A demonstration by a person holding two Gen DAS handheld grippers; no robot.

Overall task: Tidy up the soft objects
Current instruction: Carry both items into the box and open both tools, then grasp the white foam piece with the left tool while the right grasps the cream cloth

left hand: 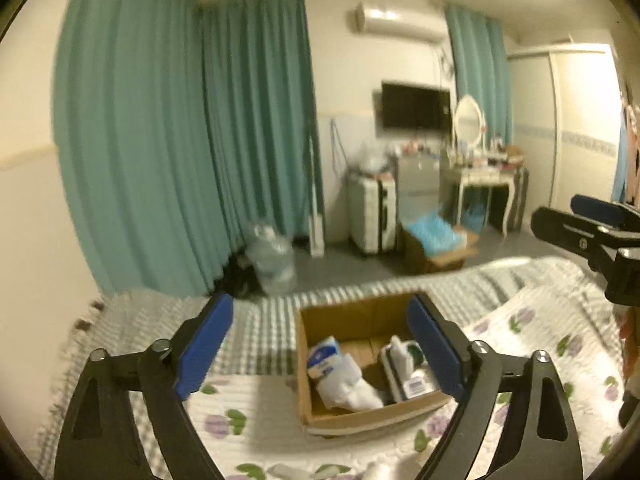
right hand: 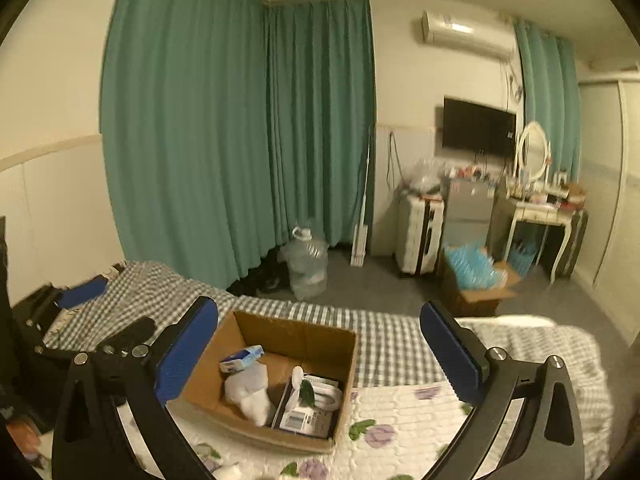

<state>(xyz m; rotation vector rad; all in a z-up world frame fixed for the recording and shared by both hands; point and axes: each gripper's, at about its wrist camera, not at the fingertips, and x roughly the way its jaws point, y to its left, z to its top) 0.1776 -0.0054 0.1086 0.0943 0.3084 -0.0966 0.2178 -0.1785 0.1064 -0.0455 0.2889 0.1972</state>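
An open cardboard box (left hand: pixel 320 420) sits on the bed; it also shows in the right wrist view (right hand: pixel 344 364). Inside lie a blue-and-white tissue pack (left hand: pixel 322 358) (right hand: pixel 242 358), a white soft cloth bundle (left hand: pixel 352 388) (right hand: pixel 250 394) and a white packaged item with a green leaf print (left hand: pixel 404 368) (right hand: pixel 310 404). My left gripper (left hand: pixel 320 348) is open and empty, raised above the box. My right gripper (right hand: pixel 320 354) is open and empty, above the box too. The right gripper also shows in the left wrist view (left hand: pixel 576 220). The left gripper shows at the left of the right wrist view (right hand: pixel 72 300).
The bed has a floral quilt (left hand: pixel 248 432) (right hand: pixel 412 420) over a checked blanket (left hand: pixel 264 332) (right hand: pixel 384 340). Small white items (left hand: pixel 376 470) lie on the quilt near me. Beyond the bed: teal curtains, a water jug (right hand: pixel 306 262), a suitcase, a floor box of blue items (right hand: pixel 476 276), a dressing table.
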